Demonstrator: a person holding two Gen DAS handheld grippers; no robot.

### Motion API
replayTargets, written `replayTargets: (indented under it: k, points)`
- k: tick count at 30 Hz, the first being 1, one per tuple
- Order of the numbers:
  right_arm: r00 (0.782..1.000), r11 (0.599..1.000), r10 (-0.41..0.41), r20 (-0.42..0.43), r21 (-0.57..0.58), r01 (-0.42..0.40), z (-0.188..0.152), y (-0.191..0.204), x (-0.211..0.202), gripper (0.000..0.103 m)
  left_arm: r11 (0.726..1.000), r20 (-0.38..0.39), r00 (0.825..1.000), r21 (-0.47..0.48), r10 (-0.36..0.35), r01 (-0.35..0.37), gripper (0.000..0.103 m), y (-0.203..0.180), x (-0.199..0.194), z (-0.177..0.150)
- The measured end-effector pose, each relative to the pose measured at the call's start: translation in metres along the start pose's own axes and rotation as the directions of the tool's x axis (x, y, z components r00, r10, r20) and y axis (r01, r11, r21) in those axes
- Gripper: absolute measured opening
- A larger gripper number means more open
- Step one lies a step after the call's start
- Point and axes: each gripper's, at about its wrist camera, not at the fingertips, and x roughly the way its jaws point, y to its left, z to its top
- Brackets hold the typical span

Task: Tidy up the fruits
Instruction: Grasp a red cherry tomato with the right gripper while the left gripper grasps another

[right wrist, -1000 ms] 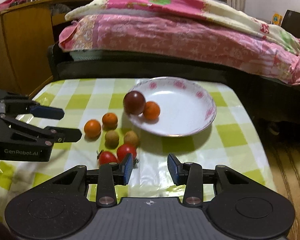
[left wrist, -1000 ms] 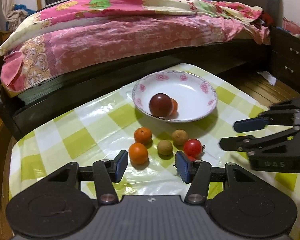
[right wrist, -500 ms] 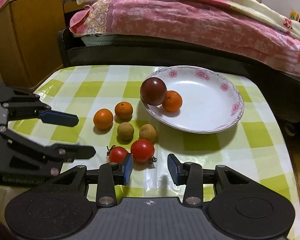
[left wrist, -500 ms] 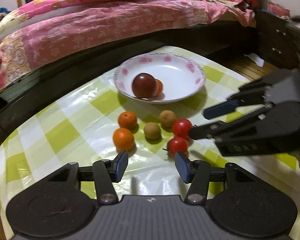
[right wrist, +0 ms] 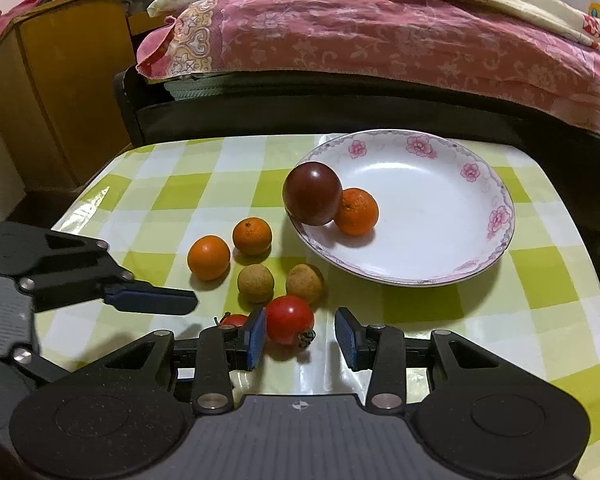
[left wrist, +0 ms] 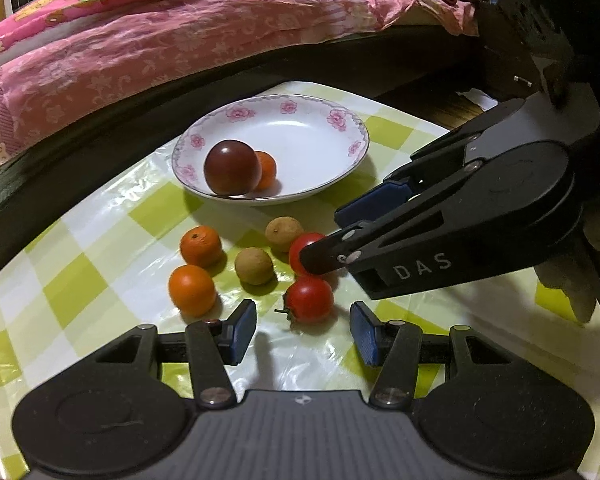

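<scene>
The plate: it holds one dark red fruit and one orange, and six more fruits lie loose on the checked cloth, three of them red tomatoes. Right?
Not quite. Only two of the loose fruits are red tomatoes; the other four are two oranges and two small brown fruits, as the left wrist view shows. The plate does hold one dark red fruit and one orange.

Colours we see on the table

Our green-and-white checked tablecloth (right wrist: 420, 304) carries a white plate with pink flower rim (right wrist: 496, 216), small orange mandarins (right wrist: 209, 257), glossy red tomatoes (right wrist: 290, 319), tan-brown longans (right wrist: 255, 283) and a dark maroon round fruit (right wrist: 312, 193).
</scene>
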Motion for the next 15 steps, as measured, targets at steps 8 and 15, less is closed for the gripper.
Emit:
replayTargets:
  k: [8,15]
  points:
    - [0.999,0.998,0.029,-0.019,0.054,-0.028,0.003,-0.007,0.003,0.036,1.000,0.002,1.000,0.007,0.000,0.000,0.056,-0.006,0.015,0.000]
    - [0.995,0.980,0.091,-0.035,0.178,-0.084,0.005,-0.020,0.011,0.030,1.000,0.010,1.000,-0.019,0.023,-0.023,0.042,-0.003,0.016,0.002]
